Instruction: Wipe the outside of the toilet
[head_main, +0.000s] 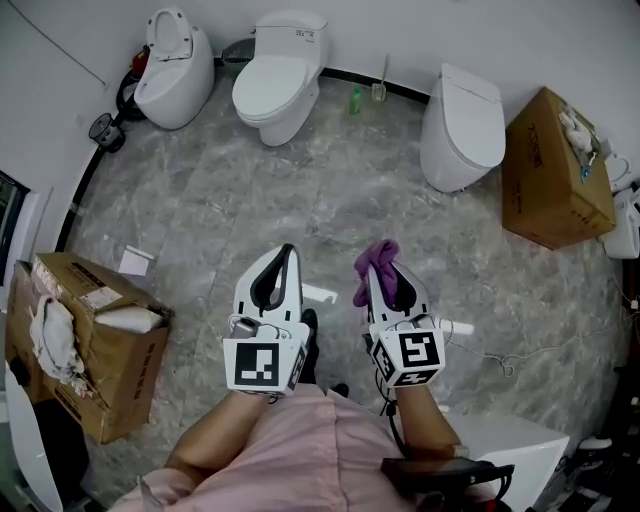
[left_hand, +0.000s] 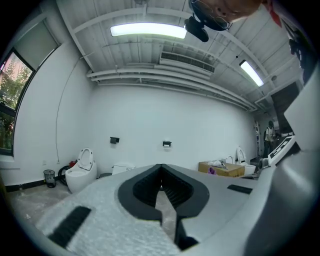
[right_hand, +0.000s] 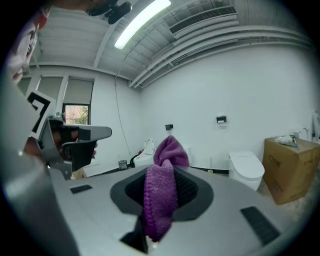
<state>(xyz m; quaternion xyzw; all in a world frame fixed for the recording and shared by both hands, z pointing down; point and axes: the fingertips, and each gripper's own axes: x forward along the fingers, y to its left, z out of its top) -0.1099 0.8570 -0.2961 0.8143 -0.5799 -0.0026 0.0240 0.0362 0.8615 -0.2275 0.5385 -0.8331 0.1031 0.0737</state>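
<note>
Three white toilets stand along the far wall: an egg-shaped one with its lid up (head_main: 172, 72), a middle one (head_main: 280, 82) and a right one (head_main: 462, 125). Both grippers are held well short of them, over the marble floor. My left gripper (head_main: 287, 252) is shut with nothing between its tips, and its own view (left_hand: 161, 168) shows the egg-shaped toilet (left_hand: 81, 172) far off. My right gripper (head_main: 378, 270) is shut on a purple cloth (head_main: 378, 258); the purple cloth (right_hand: 165, 190) bulges up from the jaws, with the right toilet (right_hand: 247, 169) beyond.
An open cardboard box (head_main: 95, 345) with rags sits at my left, another box (head_main: 555, 170) at the right wall. A green bottle (head_main: 355, 100) and a brush (head_main: 380, 90) stand between the toilets. A white box (head_main: 505, 440) and a cable lie near my right.
</note>
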